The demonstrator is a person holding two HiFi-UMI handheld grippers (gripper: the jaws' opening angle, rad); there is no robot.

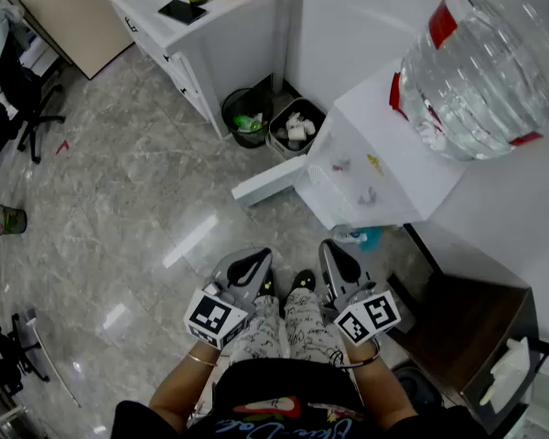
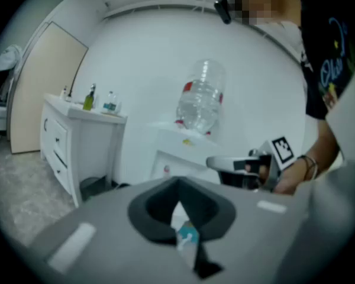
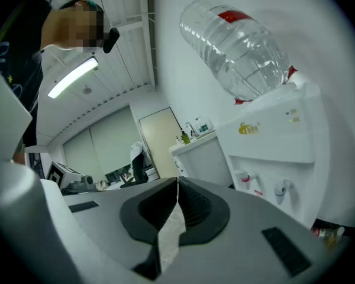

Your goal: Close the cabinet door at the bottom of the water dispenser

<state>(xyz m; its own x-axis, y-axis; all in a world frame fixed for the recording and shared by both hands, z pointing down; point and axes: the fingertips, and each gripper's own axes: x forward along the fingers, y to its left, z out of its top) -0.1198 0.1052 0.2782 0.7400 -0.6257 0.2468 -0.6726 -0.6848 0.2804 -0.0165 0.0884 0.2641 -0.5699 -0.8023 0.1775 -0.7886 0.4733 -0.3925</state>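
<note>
The white water dispenser [image 1: 384, 167] stands at the right with a clear bottle [image 1: 485, 62] upside down on top. Its bottom cabinet door [image 1: 267, 181] hangs open, swung out to the left over the floor. My left gripper [image 1: 261, 260] and right gripper [image 1: 332, 252] are held close to my body, short of the dispenser, both shut with nothing in them. In the left gripper view the jaws [image 2: 178, 187] meet, with the dispenser [image 2: 183, 149] and my right gripper [image 2: 242, 164] beyond. The right gripper view shows shut jaws [image 3: 177, 183] below the dispenser's taps [image 3: 260, 182].
A white counter [image 1: 210, 35] with a green bottle stands behind. Two bins, a black round one [image 1: 249, 117] and a square one [image 1: 297, 128], sit between it and the dispenser. A brown cabinet [image 1: 467, 327] is at my right. A blue-white item [image 1: 359, 238] lies at the dispenser's foot.
</note>
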